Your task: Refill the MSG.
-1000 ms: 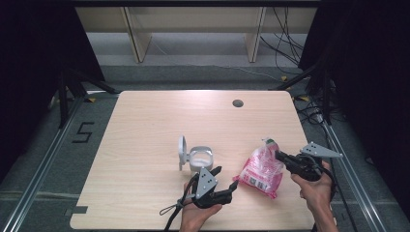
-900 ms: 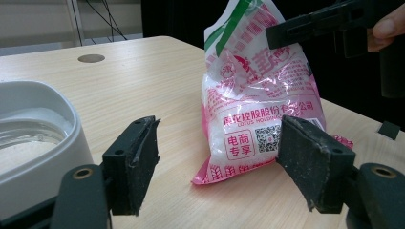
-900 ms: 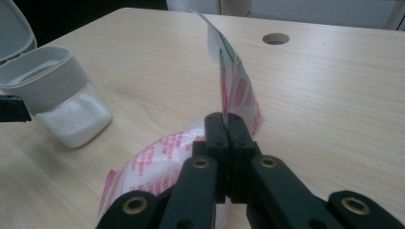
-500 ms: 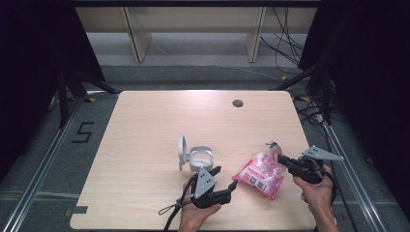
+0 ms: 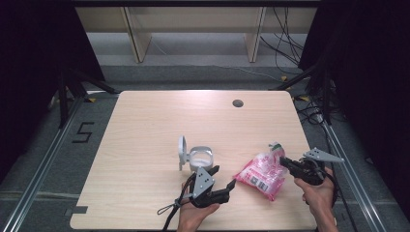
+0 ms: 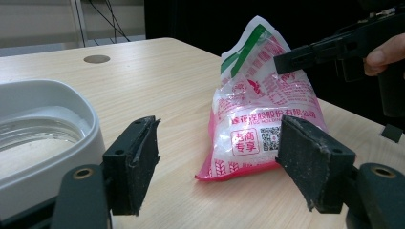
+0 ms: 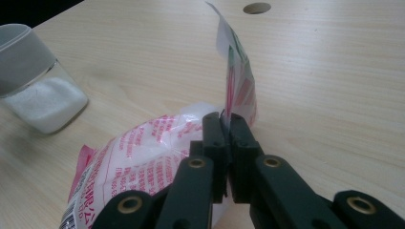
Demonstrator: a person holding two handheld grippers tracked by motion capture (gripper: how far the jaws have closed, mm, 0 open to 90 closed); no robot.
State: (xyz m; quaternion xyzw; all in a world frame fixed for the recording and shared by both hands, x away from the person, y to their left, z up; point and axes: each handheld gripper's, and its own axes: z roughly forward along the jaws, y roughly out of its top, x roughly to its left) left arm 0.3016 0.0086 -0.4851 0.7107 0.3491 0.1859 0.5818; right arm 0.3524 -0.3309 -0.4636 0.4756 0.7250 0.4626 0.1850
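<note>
A pink and white printed bag (image 5: 258,175) (image 6: 262,109) (image 7: 143,162) of white grains lies on the table's near right. My right gripper (image 5: 283,161) (image 7: 228,121) (image 6: 286,59) is shut on the bag's flattened top edge, which stands up between the pads. Its jaws have just eased open a touch, with the film still pinched. My left gripper (image 5: 223,177) (image 6: 217,148) stands open, low over the table, facing the bag with nothing between its pads. A clear container (image 5: 200,157) (image 6: 43,124) (image 7: 33,81) holding white grains sits just left of it, its grey lid (image 5: 182,152) flipped up.
The light wooden table (image 5: 145,125) has a round cable hole (image 5: 237,103) at the far right. Dark floor, rails and cables surround it. The table's right edge runs close to my right hand (image 5: 316,198).
My right gripper has shifted slightly right and toward the near edge, pulling the bag's top with it. The left gripper and the container have stayed put.
</note>
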